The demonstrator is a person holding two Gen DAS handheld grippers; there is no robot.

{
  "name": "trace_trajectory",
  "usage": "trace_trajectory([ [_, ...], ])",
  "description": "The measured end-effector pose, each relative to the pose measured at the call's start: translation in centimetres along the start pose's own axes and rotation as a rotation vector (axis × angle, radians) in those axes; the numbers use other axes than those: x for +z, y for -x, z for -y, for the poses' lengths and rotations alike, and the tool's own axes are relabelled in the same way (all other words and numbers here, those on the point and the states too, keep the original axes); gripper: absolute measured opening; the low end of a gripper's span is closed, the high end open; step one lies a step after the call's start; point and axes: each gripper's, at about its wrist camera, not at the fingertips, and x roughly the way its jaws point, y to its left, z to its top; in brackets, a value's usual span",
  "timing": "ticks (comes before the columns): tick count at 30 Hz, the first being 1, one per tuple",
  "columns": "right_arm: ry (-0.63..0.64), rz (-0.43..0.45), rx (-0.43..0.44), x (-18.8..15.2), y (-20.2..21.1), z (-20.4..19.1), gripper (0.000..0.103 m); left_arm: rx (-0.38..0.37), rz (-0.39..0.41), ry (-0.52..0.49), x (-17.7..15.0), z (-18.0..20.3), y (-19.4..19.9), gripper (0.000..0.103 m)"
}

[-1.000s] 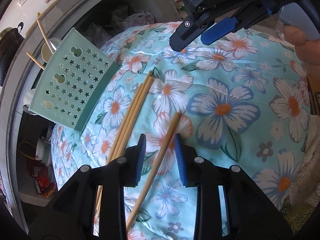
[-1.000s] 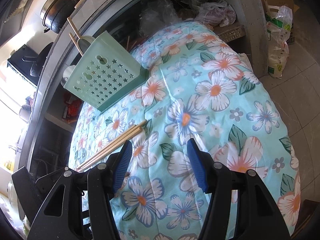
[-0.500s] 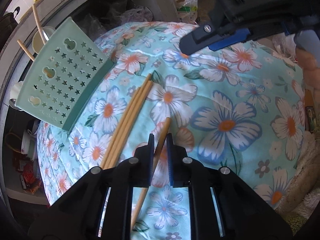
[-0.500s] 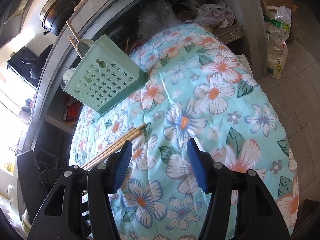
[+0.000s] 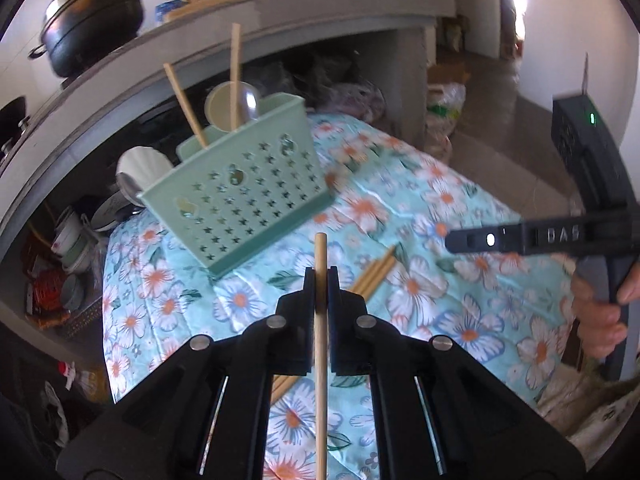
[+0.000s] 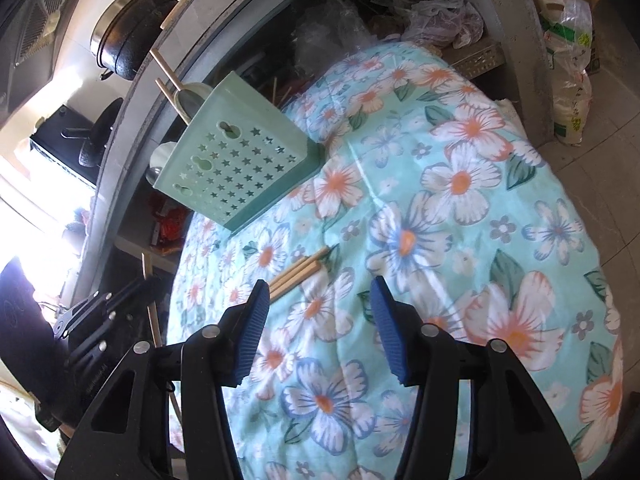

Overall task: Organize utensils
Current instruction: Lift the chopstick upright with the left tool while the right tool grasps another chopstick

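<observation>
A: Where is the chopstick (image 5: 321,344) at this moment?

B: Clamped between the pads of the left gripper (image 5: 320,280), its upper end poking out past the fingertips and the rest running back between the black fingers. It is off the cloth, pointing toward the holder.

A: And the other tongs?

B: The right gripper (image 6: 318,316) is about half open with nothing between its blue pads; the jaws have just been narrowing a little. It hangs above the floral cloth (image 6: 460,240), near the ends of the loose chopsticks.

A: How many lie there?

B: A small bundle of chopsticks (image 6: 298,274) side by side on the cloth (three or four, hard to count), close in front of the mint-green utensil holder (image 5: 244,196).

A: What does the holder look like?

B: Star-shaped holes in its face, standing at the far edge of the cloth. Two chopsticks (image 5: 235,76) stick up out of it, beside a pale spoon bowl.

A: Anything behind?

B: A stone counter with a dark pot (image 5: 94,16) on top. A hand (image 5: 600,316) grips the right tool's handle at the frame edge.
</observation>
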Motion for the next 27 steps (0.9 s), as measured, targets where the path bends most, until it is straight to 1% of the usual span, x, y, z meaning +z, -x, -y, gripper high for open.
trace_trajectory([
  [5, -0.062, -0.060, 0.088, -0.2, -1.5, -0.3, 0.046, 0.009, 0.049, 0.127, -0.2, -2.4, 1.6, 0.004],
  [9, -0.141, -0.154, 0.143, -0.7, -3.9, -0.1, 0.044, 0.028, 0.065, 0.215, -0.7, -4.0, 1.9, 0.004],
  [12, -0.203, -0.211, 0.161, -0.8, -5.9, 0.3, 0.043, 0.032, 0.076, 0.281, -1.2, -5.3, 2.3, 0.004],
  [15, -0.279, -0.218, 0.178, -0.6, -7.5, 0.8, 0.043, 0.034, 0.079, 0.332, -1.6, -6.3, 2.5, 0.004],
  [18, -0.342, -0.190, 0.190, -0.4, -8.4, 1.2, 0.043, 0.022, 0.084, 0.375, -1.9, -7.0, 2.5, 0.004],
  [19, -0.359, -0.182, 0.188, -0.3, -8.7, 1.4, 0.042, 0.028, 0.087, 0.384, -2.0, -7.2, 2.6, 0.004],
  [21, -0.398, -0.158, 0.182, -0.2, -9.0, 1.6, 0.037, 0.033, 0.088, 0.401, -2.1, -7.5, 2.5, 0.004],
  [24, -0.429, -0.127, 0.165, -0.4, -9.2, 2.1, 0.026, 0.045, 0.097, 0.416, -2.1, -7.7, 2.7, 0.004],
  [25, -0.439, -0.116, 0.161, -0.5, -9.1, 2.3, 0.018, 0.049, 0.100, 0.418, -2.1, -7.7, 2.7, 0.004],
  [26, -0.448, -0.109, 0.158, -0.6, -9.0, 2.6, 0.012, 0.053, 0.103, 0.419, -2.0, -7.7, 2.8, 0.004],
  [27, -0.457, -0.108, 0.158, -0.7, -9.1, 2.9, 0.012, 0.056, 0.105, 0.421, -2.0, -7.7, 2.8, 0.004],
])
